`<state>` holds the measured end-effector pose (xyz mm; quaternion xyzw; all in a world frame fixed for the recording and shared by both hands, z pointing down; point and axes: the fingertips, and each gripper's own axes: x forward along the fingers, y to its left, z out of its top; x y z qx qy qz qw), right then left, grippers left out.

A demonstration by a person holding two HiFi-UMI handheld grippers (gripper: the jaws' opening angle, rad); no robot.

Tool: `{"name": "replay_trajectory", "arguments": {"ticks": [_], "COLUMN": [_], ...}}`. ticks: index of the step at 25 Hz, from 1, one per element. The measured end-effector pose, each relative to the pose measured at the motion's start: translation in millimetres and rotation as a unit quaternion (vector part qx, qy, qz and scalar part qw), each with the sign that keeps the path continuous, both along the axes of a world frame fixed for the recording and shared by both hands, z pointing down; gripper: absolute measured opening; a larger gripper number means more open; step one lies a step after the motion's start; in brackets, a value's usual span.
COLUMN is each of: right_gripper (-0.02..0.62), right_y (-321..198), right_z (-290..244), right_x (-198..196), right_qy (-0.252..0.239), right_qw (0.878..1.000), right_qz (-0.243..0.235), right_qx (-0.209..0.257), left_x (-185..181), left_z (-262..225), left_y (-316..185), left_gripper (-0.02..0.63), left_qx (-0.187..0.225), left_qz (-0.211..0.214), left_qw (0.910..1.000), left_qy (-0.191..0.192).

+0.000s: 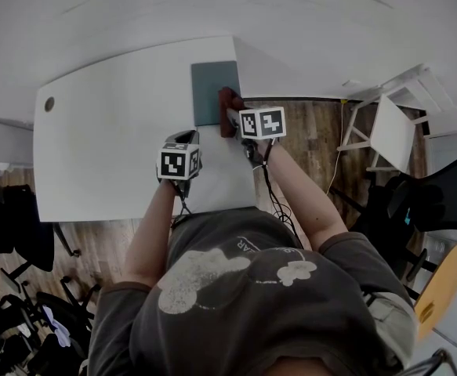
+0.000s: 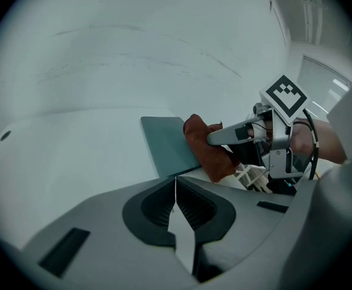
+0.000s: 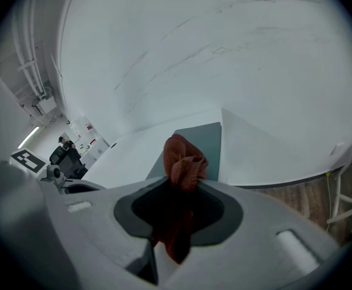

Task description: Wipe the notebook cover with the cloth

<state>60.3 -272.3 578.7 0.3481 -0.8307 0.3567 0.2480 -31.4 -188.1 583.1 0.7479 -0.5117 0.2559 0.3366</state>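
Currently, one white table (image 1: 110, 147), its far right corner bearing one notebook (image 1: 212, 91) with a plain grey-green cover, lying flat and closed, its right edge along the table's right edge. One cloth (image 1: 230, 108), reddish-brown and bunched, sits at the notebook's right edge toward its near corner, touching the cover. Right gripper (image 1: 240, 122): jaws clenched on the cloth; in the right gripper view the cloth (image 3: 182, 162) fills the gap of the gripper (image 3: 179, 186) and bulges out over the notebook (image 3: 206, 144). Left gripper (image 1: 183, 143): held over bare table nearer the person, left of the right gripper and apart from the notebook. In the left gripper view its jaws (image 2: 176, 189) are pressed together with nothing between them. The same view shows the notebook (image 2: 166, 141), the cloth (image 2: 206, 150) and the right gripper (image 2: 224, 136) just ahead to the right. Surroundings: wooden floor (image 1: 314, 131), one white chair (image 1: 389, 131) right of the table, one black office chair (image 1: 440, 194) beyond it.
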Motion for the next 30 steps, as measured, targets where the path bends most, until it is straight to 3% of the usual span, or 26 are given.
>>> {"name": "replay_trajectory", "arguments": {"ticks": [17,30], "right_gripper": [0.1,0.1], "right_y": [-4,-7], "right_z": [3,3], "right_x": [52,68], "right_qy": [-0.016,-0.011], "right_qw": [1.0,0.999], "right_qz": [-0.001,0.032], "right_qx": [-0.005,0.0], "left_x": [38,28], "left_z": [-3,-2], "left_y": [0,1], "left_gripper": [-0.003,-0.003], "left_qx": [0.007,0.01], "left_qz": [-0.03,-0.03], "left_qw": [0.9995,0.9995], "left_qy": [-0.008,-0.005]}}
